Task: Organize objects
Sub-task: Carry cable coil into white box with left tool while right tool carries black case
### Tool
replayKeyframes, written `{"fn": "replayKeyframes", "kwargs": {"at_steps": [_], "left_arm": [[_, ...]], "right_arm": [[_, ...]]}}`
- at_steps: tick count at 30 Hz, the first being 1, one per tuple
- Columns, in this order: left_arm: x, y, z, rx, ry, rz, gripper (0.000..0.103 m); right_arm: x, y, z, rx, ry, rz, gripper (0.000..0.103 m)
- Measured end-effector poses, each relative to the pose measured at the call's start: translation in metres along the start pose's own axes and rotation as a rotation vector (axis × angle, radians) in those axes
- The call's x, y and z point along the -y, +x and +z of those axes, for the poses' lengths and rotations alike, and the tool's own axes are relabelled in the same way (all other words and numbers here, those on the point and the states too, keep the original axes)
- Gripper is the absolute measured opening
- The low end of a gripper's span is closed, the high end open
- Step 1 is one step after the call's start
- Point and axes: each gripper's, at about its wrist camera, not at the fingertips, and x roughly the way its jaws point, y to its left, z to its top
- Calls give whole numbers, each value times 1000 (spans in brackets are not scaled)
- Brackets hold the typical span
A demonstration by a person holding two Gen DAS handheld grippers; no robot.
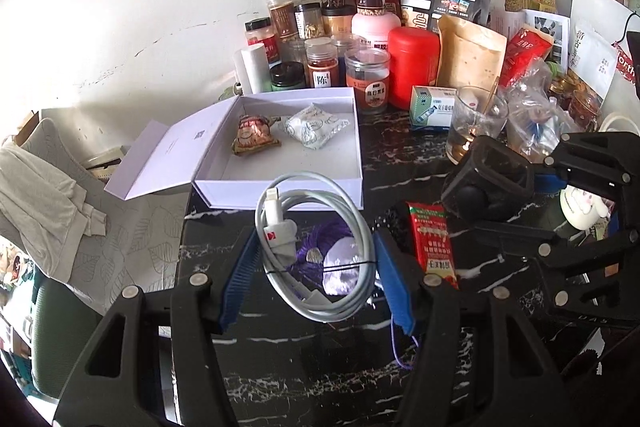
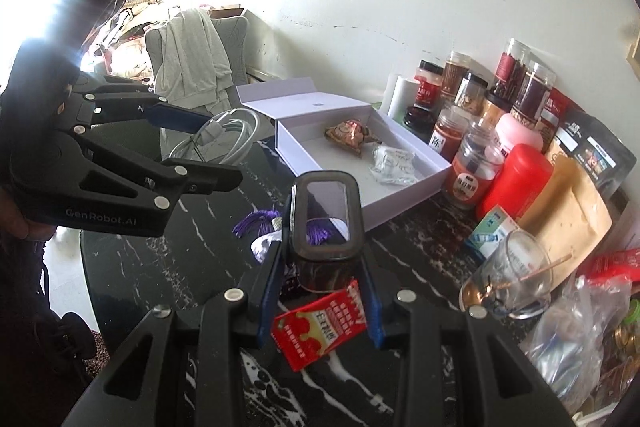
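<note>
Two things are up off the bench (image 1: 280,367) right now, one per gripper. Our left gripper (image 1: 316,267) is clamped on a coiled white cable (image 1: 320,259), blue pads pressing the loop from both sides, plug end sticking up at the far-left of the coil. Our right gripper (image 2: 322,291) is closed on a small dark case w/ a clear window (image 2: 324,223), held upright, long axis pointing away from us.

Key relation: the open white box (image 1: 280,187) sits just beyond the cable, far side, w/ its near wall right ahead of the left gripper. From the right gripper it lies ahead and a bit right, across a strip of bare bench. We judge the left hand nearer, so the cable prob. goes in first, straight fwd over the near wall.

In the box: a brown-red snack packet (image 1: 254,137) and a white foil packet (image 1: 314,125), side by side at the far half; near half is free. Lid (image 1: 168,155) is folded out to the left.

Still lying on the bench: a purple tassel (image 2: 256,221) and a red sachet (image 2: 320,327), both beneath the grippers. Jars and pouches crowd the far-right edge, incl. a red canister (image 1: 414,67) and a glass cup (image 1: 476,125).
</note>
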Motion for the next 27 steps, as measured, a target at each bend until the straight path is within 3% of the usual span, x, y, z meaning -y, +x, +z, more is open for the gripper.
{"fn": "replayKeyframes", "kwargs": {"at_steps": [27], "left_arm": [[-52, 96, 110, 29, 7, 14, 57]], "right_arm": [[77, 71, 83, 78, 11, -38, 36]]}}
